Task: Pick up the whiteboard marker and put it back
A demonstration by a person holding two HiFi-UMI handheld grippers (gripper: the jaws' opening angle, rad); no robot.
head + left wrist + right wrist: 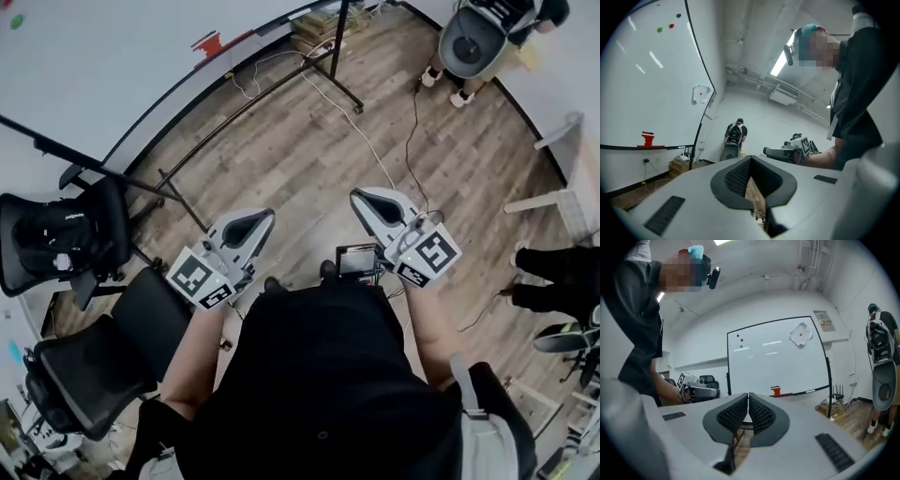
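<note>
I hold both tools above the wooden floor (309,141), facing the whiteboard (778,352). My left gripper (751,158) has its pads pressed together at the tips, with nothing between them. My right gripper (748,394) is closed the same way and is just as empty. A small red thing (776,391) sits on the ledge along the whiteboard's lower edge, near the middle (too small for me to tell whether it is the marker), well apart from both grippers. A black office chair (66,234) stands off the whiteboard's left end. Another person (880,357) stands beyond its right end.
</note>
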